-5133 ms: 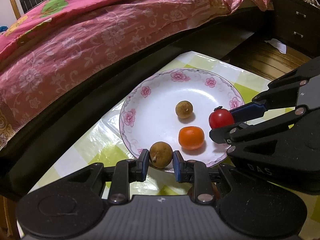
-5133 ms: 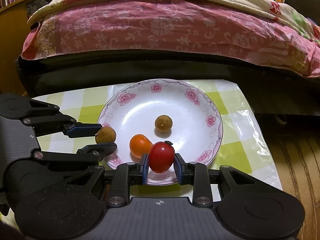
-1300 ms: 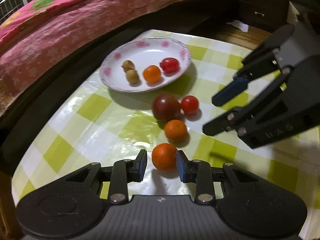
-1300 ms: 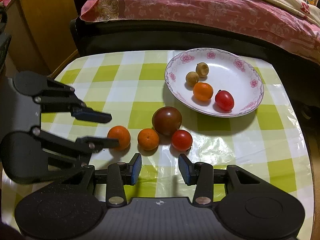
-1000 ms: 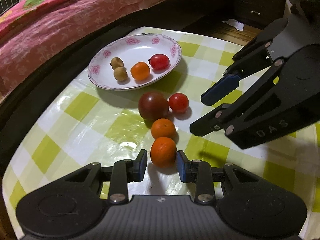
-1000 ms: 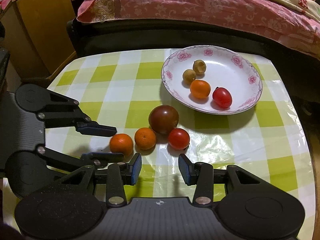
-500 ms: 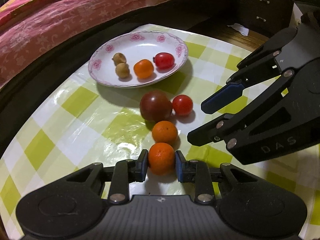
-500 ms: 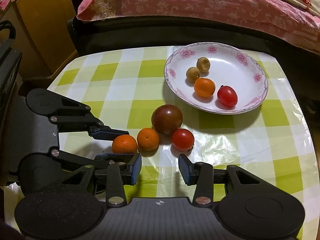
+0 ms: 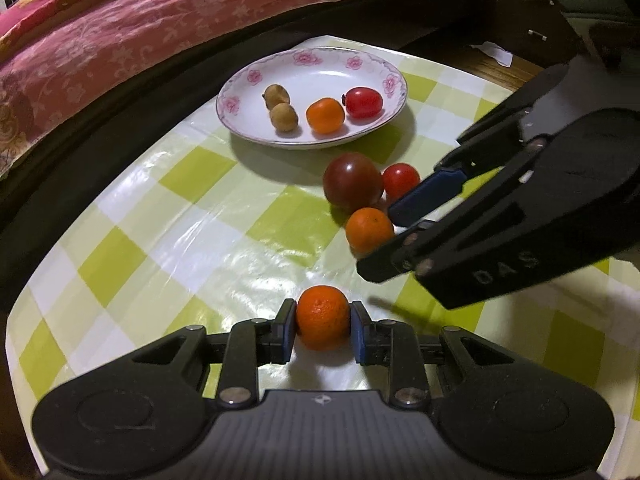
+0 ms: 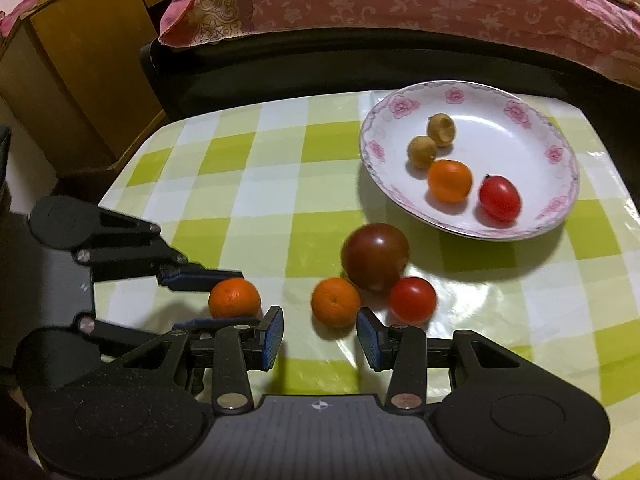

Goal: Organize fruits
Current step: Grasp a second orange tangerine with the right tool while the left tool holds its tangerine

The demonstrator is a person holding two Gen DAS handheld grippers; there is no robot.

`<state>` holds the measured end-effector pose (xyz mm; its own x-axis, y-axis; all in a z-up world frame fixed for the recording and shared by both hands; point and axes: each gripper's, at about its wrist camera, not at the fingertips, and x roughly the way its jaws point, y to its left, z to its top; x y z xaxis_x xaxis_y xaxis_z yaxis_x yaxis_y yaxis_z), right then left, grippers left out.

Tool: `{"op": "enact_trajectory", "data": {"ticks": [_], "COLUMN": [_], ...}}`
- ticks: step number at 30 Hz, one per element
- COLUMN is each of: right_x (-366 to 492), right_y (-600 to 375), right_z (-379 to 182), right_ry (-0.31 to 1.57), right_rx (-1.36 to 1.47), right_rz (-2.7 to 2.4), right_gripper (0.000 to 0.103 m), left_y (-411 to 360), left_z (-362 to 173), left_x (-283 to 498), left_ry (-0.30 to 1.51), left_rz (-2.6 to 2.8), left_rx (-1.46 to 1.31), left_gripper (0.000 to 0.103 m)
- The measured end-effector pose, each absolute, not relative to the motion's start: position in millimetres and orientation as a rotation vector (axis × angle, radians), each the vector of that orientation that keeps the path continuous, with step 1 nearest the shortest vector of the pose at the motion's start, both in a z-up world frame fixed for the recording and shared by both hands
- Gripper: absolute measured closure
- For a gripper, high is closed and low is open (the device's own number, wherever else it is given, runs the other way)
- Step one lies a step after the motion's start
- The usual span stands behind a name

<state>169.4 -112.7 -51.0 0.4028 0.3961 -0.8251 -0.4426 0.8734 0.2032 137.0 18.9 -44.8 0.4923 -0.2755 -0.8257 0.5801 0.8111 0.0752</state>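
Mandarin (image 9: 323,317) sits low and centre in the left wrist view, pinched on both flanks by the blue pads of the left gripper (image 9: 322,332), whose jaws are closed snugly on it; whether it rests on the checked cloth (image 9: 168,240) or is lifted clear is hard to judge. Carrying it well likely means a gentle squeeze, a lift clear of the cloth, and a path toward the plate (image 9: 394,80) at upper centre that skirts the other loose fruit. On that plate lie 2 brown longans, 1 orange and 1 red tomato. Right gripper (image 10: 319,338) holds nothing, its jaws parted just short of a second mandarin (image 10: 335,302), beside the dark tomato (image 10: 375,255) and a small red tomato (image 10: 413,299).
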Motion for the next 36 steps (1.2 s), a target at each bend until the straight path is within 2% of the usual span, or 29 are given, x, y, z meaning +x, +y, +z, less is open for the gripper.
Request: {"op": "enact_trajectory", "data": {"ticks": [5, 9, 36], "right_x": [175.0, 179.1, 158.8], "right_y": [-105.8, -105.0, -121.5], "right_z": [-54.9, -60.8, -52.9], "right_ry": [1.011, 1.030, 1.067], "right_rx": [-0.080, -0.093, -0.143], "right_rz": [0.506, 0.490, 0.508], "right_gripper": [0.066, 0.077, 0.078], "left_y": [20.6, 20.2, -3.1], "left_z": [-44.8, -45.0, -46.3], "left_x": [136.2, 134.9, 144.1], "left_ry": [0.914, 0.912, 0.961], "left_rz": [-0.539, -0.535, -0.489], "left_rx": [0.370, 0.377, 0.369], "left_gripper": [0.066, 0.066, 0.066]}}
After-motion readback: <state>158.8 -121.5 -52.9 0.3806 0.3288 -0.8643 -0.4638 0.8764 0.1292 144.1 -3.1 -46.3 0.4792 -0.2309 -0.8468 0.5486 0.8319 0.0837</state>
